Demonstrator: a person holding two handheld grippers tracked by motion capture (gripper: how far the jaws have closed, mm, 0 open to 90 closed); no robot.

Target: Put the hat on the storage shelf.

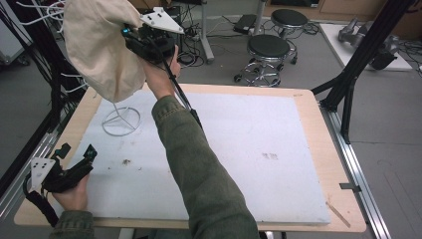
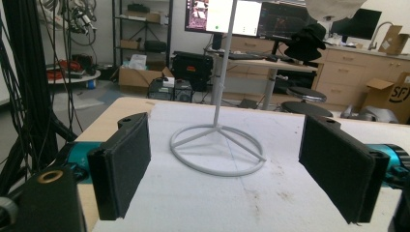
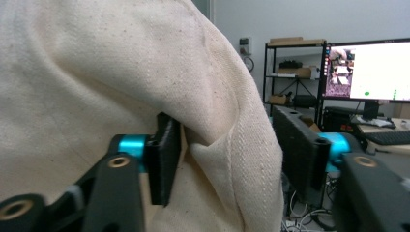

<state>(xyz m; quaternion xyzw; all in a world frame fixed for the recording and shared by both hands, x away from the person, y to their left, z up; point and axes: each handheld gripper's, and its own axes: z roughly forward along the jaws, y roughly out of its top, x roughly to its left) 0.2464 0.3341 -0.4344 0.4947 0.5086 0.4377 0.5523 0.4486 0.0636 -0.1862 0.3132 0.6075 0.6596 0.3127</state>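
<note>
- Above the far left corner of the counter (image 1: 308, 97), a cream cloth hat (image 1: 102, 47) is hanging on top of a white wire stand (image 1: 121, 121), draping down over the stand's upright rod.
- Standing on the white foam sheet (image 1: 239, 149) that is covering the counter, the stand is showing its round ring base and crossed spokes in the left gripper view, with the rod rising from the middle.
- Reaching up and across from the near edge, the person's arm in an olive sleeve (image 1: 199, 169) is holding the right gripper (image 1: 130, 37) against the right side of the hat.
- Seen in the right gripper view, the jaws of the right gripper are standing partly apart with a fold of the hat's fabric between them; the left pad is lying against the cloth while the right pad is standing clear of it, so the fabric is not being pinched.
- Down at the near left corner of the counter, the left gripper (image 1: 74, 152) is resting in the person's other hand, well apart from the hat.
- Its jaws are gaping wide apart with nothing between them, and they are pointing toward the stand's base farther along the foam sheet.
</note>
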